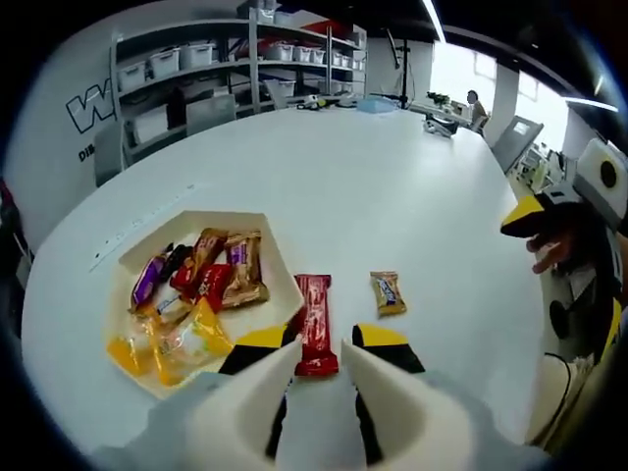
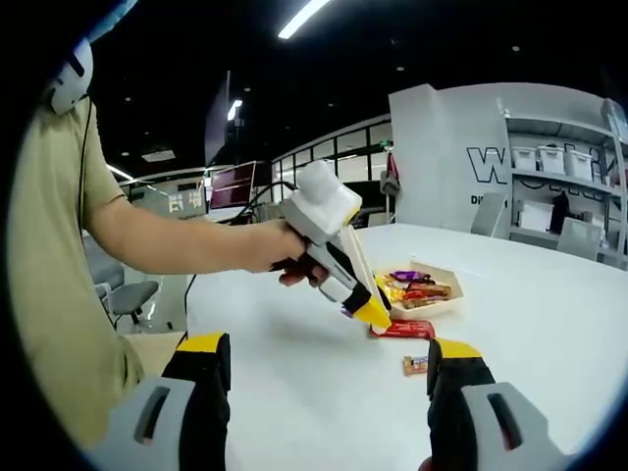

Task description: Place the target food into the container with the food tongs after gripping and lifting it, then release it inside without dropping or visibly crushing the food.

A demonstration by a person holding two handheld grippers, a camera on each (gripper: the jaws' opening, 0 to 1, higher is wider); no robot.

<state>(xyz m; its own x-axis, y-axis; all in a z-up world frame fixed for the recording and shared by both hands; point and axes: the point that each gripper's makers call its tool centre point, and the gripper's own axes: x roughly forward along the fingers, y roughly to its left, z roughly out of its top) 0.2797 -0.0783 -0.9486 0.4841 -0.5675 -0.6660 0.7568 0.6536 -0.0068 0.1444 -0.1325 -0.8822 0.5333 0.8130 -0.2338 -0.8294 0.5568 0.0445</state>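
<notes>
You are at a broad white table (image 1: pixel 392 196) in an open workroom, with storage shelves (image 1: pixel 235 69) at the far wall. The red snack bar (image 1: pixel 315 324) lies flat on the table, lengthwise along your left gripper (image 1: pixel 316 355)'s line of sight, its near end between the yellow-tipped jaws. Those jaws stand open on either side of the bar and have hold of nothing; whether the tips touch the wrapper I cannot tell. From the bar, the tray (image 1: pixel 280 240) sits just beside it at about 10 o'clock, its edge close to the wrapper's long side, already holding a heap of wrapped snacks (image 1: pixel 196 294). At about 2 o'clock from the bar a small yellow snack (image 1: pixel 388 292) lies apart on the bare table. In the right gripper view your hand (image 2: pixel 280 257) holds the left gripper tilted down over the bar, and your right gripper (image 2: pixel 329 373) hangs well back, jaws wide open and empty. You appear to be at the gripping step: the bar is lined up but not yet lifted. The next move likely calls for closing gently on the bar's long edges, firmly enough to carry it yet soft enough not to crush it, then raising it clear of the tray's rim before swinging toward 10 o'clock and letting go inside.
</notes>
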